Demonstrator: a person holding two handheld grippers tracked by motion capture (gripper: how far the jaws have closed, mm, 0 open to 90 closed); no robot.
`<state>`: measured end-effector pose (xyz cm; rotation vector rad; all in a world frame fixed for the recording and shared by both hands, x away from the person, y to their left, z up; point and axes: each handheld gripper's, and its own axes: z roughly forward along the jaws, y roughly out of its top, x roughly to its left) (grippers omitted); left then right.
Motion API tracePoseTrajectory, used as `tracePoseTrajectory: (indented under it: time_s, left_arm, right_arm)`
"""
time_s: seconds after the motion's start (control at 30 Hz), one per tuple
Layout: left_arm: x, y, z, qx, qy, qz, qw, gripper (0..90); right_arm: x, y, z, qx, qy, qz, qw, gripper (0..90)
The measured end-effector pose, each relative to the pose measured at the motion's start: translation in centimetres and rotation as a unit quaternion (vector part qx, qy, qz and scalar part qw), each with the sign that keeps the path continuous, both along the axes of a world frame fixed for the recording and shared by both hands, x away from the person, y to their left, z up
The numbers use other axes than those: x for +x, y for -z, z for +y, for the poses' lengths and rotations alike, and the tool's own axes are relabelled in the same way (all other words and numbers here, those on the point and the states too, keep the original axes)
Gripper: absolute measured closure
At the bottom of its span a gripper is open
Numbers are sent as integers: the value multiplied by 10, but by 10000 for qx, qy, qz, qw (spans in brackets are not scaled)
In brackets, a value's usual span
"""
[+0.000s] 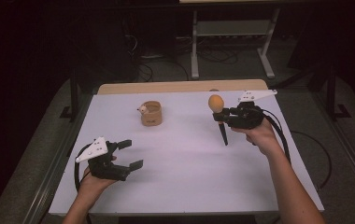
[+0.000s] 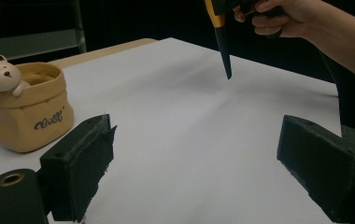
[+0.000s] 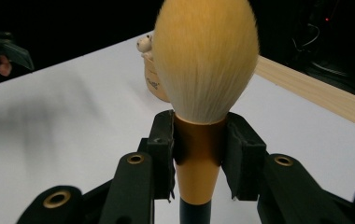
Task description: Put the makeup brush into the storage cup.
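Brush [image 3: 206, 70] unlabelled; fabric basket [image 2: 28, 109] script unreadable, bear figure [image 2: 0, 73] on rim.

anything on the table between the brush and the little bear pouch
Nothing visible. The right hand-held gripper holds the brush upright above the table, and the stretch of white surface between it and the pouch is bare. The open left hand-held gripper sits well off to the near side.

Pouch [image 1: 151, 113] on the table [image 1: 185, 158], toward the far edge, left of centre. Bear [image 1: 142, 109] at the pouch's left rim. Brush [image 1: 219, 117] right of the pouch, above the table, upright, head up. Left gripper [image 1: 130, 154] near the front left corner.
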<state>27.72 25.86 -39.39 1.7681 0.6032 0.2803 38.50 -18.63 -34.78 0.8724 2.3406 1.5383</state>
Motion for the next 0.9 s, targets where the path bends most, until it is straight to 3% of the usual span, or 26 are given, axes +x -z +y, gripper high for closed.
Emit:
tracePoseTrajectory:
  time_s: [0.1, 0.3, 0.47, 0.9]
  left_arm:
    - [4, -2, -3, -60, 45, -10, 10000, 103]
    - [10, -6, -11, 23, 103, -152, 9998, 103]
    - [18, -12, -20, -81, 185, -203, 9996, 103]
    - [38, -20, -48, -91, 443, -380, 9983, 103]
  right_arm:
    - [-1, -1, 2, 71, -29, -22, 10000, 658]
    - [-3, -2, 8, 172, -118, -41, 9998, 658]
    - [-6, -4, 13, 286, -165, -46, 9994, 657]
    - [-10, -7, 26, 385, -296, -23, 9988, 657]
